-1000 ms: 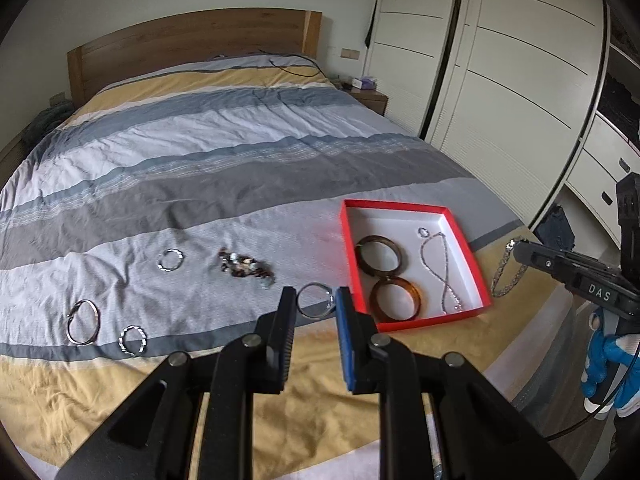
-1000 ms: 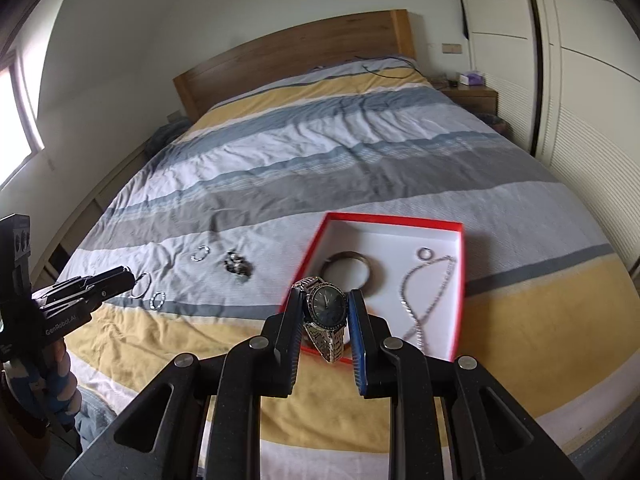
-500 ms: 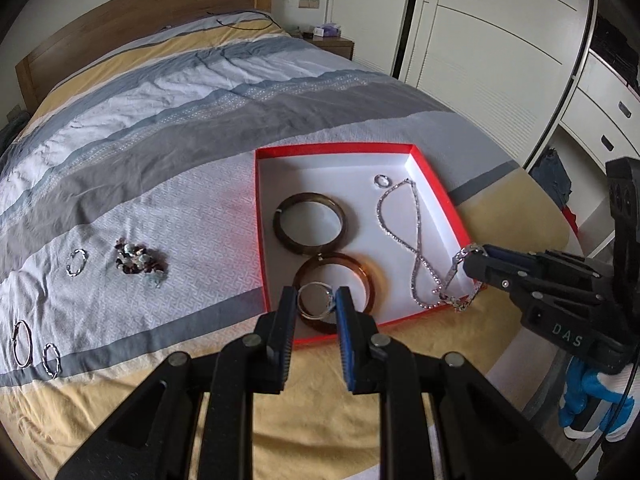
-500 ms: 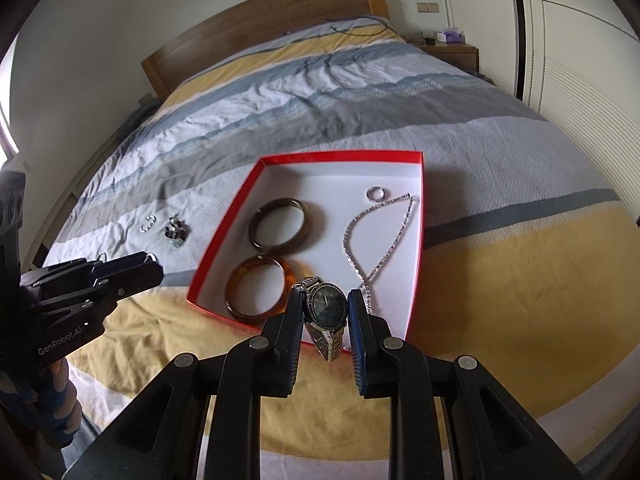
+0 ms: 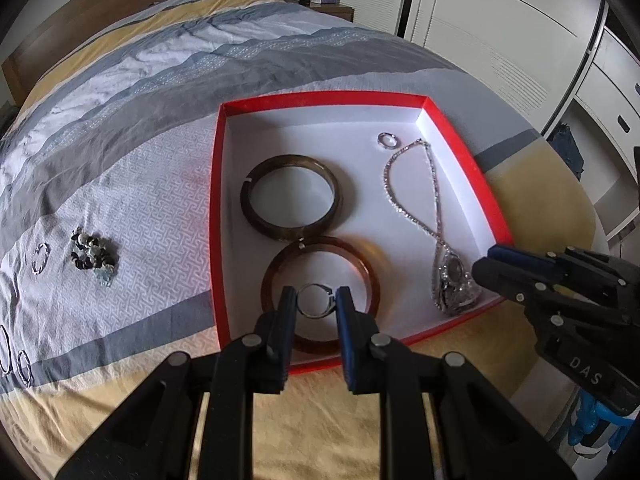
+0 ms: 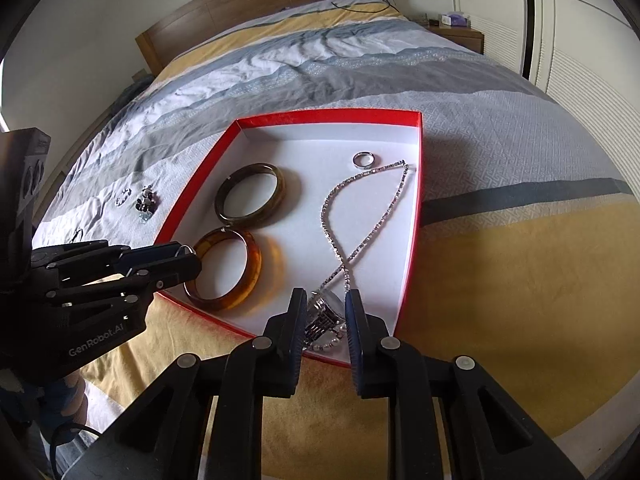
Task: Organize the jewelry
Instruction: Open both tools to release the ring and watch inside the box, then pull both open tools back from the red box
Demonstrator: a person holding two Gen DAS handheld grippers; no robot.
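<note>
A red box (image 5: pixel 215 208) with a white floor lies on the striped bedspread. In it are a dark bangle (image 5: pixel 290 204), an amber bangle (image 5: pixel 362 268), a silver necklace (image 5: pixel 412 208) and a small ring (image 5: pixel 387 140). My left gripper (image 5: pixel 314 300) is shut on a thin silver ring (image 5: pixel 315 315), hanging just above the amber bangle's near side. My right gripper (image 6: pixel 324 308) is shut on a silver watch (image 6: pixel 320 322), low in the box's near right corner by the necklace's end. The left wrist view shows that watch (image 5: pixel 454 280) down at the box floor.
Loose on the bedspread left of the box are a dark bead bracelet (image 5: pixel 92 256), a small silver hoop (image 5: pixel 40 258) and more hoops (image 5: pixel 24 364) at the left edge. White wardrobe doors (image 5: pixel 500 20) stand to the right. The wooden headboard (image 6: pixel 256 12) is far behind.
Both grippers have come down and in over the box. The left one carried the silver ring from above the bedspread to above the amber bangle. The right one lowered the watch into the box.
</note>
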